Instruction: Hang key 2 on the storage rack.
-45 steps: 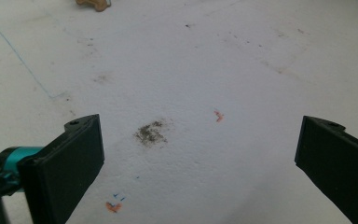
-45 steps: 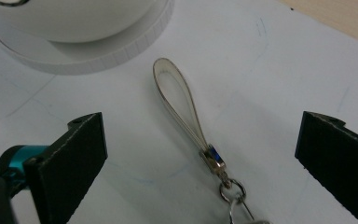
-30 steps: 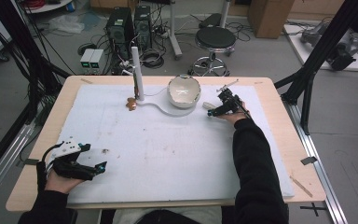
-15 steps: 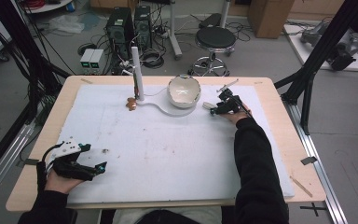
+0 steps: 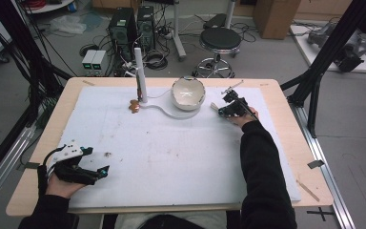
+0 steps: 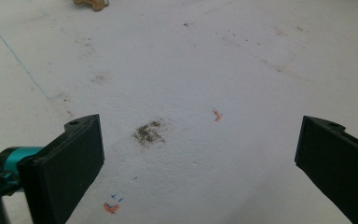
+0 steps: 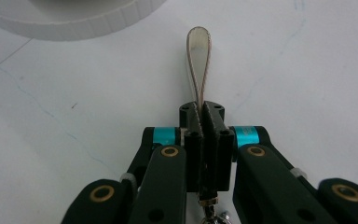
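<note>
My right gripper [image 5: 220,111] rests on the white mat just right of the white bowl [image 5: 188,92]. Its jaws have just been closing and now stand shut on a thin pale flat handle [image 7: 199,56], perhaps a spoon's, which sticks out past my right gripper's [image 7: 203,113] tips toward the bowl's round white base [image 7: 74,18]. What is at the handle's held end is hidden. Near the front left corner my left gripper [image 5: 102,171] lies low over the mat. In its own view my left gripper [image 6: 198,154] is open wide, with bare stained mat between the jaws.
The bowl sits on a round white base [image 5: 181,113] joined by a curved arm to an upright white post [image 5: 140,78]. A small brown object [image 5: 134,106] lies at the post's foot. The mat [image 5: 171,157] covers most of the wooden table [image 5: 290,143].
The right gripper's jaws have closed together on the pale handle beside the bowl. Neither hand has shifted place, and the left gripper stays open.
</note>
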`<state>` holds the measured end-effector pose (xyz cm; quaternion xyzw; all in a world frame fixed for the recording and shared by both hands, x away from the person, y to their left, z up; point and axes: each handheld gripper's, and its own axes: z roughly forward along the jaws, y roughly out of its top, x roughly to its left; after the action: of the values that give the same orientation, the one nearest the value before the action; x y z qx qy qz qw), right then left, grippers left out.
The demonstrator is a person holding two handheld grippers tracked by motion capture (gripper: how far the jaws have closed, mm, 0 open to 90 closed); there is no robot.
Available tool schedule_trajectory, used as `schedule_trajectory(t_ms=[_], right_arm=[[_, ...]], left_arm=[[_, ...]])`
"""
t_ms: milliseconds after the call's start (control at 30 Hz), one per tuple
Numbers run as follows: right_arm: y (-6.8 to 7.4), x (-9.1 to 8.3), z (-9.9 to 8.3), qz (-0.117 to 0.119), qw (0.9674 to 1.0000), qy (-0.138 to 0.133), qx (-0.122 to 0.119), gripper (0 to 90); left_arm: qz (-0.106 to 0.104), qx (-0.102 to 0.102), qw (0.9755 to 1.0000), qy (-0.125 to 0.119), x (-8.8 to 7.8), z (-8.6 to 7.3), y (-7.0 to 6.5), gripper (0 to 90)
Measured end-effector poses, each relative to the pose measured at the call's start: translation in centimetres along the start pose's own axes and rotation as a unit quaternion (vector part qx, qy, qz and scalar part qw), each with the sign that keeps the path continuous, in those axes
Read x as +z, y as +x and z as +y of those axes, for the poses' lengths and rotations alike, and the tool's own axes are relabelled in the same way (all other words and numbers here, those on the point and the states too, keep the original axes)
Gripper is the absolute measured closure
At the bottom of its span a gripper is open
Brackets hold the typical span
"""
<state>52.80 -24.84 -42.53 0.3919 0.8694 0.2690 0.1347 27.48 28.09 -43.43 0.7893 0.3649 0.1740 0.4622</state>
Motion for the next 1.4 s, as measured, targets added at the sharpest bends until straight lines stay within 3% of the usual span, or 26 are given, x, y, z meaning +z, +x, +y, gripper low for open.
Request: schedule_trajectory(t_ms=[433, 567, 633, 733, 1000, 1400], right_arm=[[-0.8, -4.8, 0.2, 0.009, 0.9968, -0.060, 0.052, 87.1], [-0.8, -6.7, 0.3, 0.012, 0.9932, -0.093, 0.069, 87.1], [-0.5, -8.0, 0.5, 0.010, 0.9898, -0.122, 0.073, 87.0], [0.1, -9.4, 0.7, 0.019, 0.9850, -0.155, 0.074, 87.0], [1.7, -12.1, 1.8, 0.035, 0.9783, -0.195, 0.060, 87.0], [3.8, -14.4, 4.4, 0.052, 0.9744, -0.216, 0.035, 86.9]], left_arm=[[-0.001, -0.001, 1.0000, -0.008, -0.2, 0.0, -0.1, 1.7], [-0.001, 0.000, 1.0000, -0.008, -0.2, 0.0, -0.1, 1.7], [-0.002, 0.001, 1.0000, -0.008, -0.2, 0.0, -0.1, 1.7], [-0.003, 0.000, 0.9999, -0.012, -0.3, 0.1, -0.1, 1.7], [-0.003, 0.000, 0.9999, -0.015, -0.4, 0.1, -0.1, 1.7], [-0.004, 0.001, 0.9998, -0.017, -0.4, 0.1, -0.1, 1.7]])
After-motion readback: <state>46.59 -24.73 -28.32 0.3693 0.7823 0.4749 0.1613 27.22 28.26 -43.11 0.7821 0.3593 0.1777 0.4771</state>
